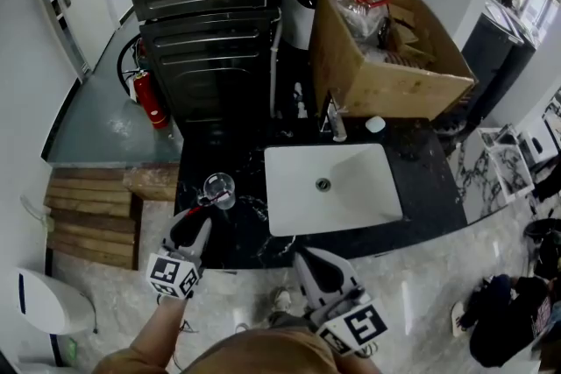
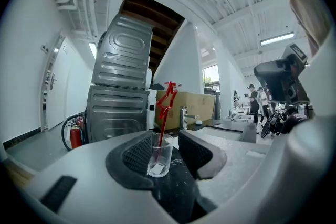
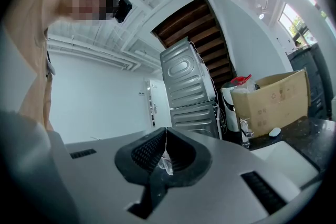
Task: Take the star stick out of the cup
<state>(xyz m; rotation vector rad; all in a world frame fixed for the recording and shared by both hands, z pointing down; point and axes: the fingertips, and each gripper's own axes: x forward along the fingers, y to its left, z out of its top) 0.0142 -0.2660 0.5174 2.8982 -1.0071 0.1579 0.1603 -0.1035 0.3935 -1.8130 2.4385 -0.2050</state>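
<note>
One left tool point(image 2: 166, 138) straddling cup point(image 2: 159, 157), right tool point(image 3: 166, 132) closed

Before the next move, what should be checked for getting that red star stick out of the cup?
1. The star stick stands in the cup, star above the rim: ok.
2. The cup is upright on the black counter: ok.
3. The left gripper is open, jaws either side of the cup: ok.
4. Its jaws touch the cup: cannot tell.
5. The right gripper is ready to take the stick: not ok, jaws together, away from the cup.
</note>
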